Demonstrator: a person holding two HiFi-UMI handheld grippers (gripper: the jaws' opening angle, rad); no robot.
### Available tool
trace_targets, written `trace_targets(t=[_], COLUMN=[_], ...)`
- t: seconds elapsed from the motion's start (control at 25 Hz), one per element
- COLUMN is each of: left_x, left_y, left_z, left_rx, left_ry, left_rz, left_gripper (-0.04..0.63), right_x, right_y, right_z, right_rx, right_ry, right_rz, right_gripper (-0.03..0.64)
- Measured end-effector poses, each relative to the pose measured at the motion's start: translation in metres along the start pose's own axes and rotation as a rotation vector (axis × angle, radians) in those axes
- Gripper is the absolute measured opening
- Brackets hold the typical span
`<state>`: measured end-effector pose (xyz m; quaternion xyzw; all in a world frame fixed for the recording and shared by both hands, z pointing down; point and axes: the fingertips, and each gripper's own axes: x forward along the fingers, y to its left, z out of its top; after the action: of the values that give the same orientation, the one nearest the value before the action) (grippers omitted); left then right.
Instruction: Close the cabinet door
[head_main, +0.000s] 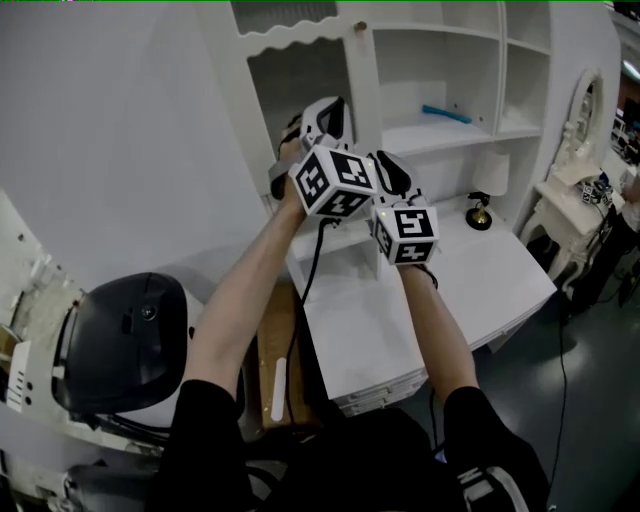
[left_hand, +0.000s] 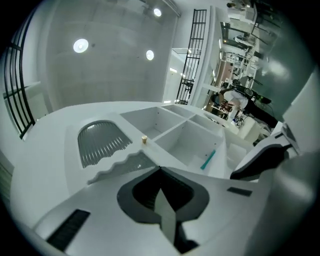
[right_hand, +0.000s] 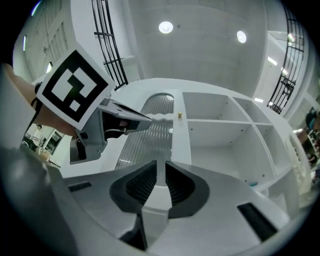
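Cabinet door looks flush shut, up ahead; left fingers clenched, empty, nearer it; right fingers slightly parted, empty.

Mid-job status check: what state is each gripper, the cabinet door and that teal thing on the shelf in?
Cabinet door: appears shut, sitting flush.
Left gripper: shut, empty.
Right gripper: jaws slightly apart, empty.
Teal object: lying flat on a shelf.
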<state>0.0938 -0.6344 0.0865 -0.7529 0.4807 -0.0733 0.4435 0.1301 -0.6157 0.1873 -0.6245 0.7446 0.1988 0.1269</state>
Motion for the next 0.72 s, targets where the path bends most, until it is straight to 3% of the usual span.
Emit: trace_targets(t=[0.16,0.32,0.56,0.72], left_x=[-0.029,-0.068,-0.137,-0.187], left_y=[-0.006,-0.025,-0.065,-0.087], left_z=[-0.043,-0.072,-0.070,-0.065], left_rx=[-0.063,-0.222,-0.379,-0.383], left_ry=[0.074,0.129,0.117,0.129], left_rz=[-0.042,-0.081,-0.094,-0.102], left_gripper=[0.012,0.012,0.012,0.012], right_x=[-0.018,-0.050,-0.112,-0.159], right_y=[0.025,0.035,0.050,0.061], right_z=[-0.014,-0.019,-0.024,-0.030], right_rx=[0.003,0.034,0.049,0.059], right_ry=[0.080,0.155,0.206,0.266], right_rz=[0.031,0.053,0.050,0.041], right_gripper=[0.050,0.025,0.020,0.018])
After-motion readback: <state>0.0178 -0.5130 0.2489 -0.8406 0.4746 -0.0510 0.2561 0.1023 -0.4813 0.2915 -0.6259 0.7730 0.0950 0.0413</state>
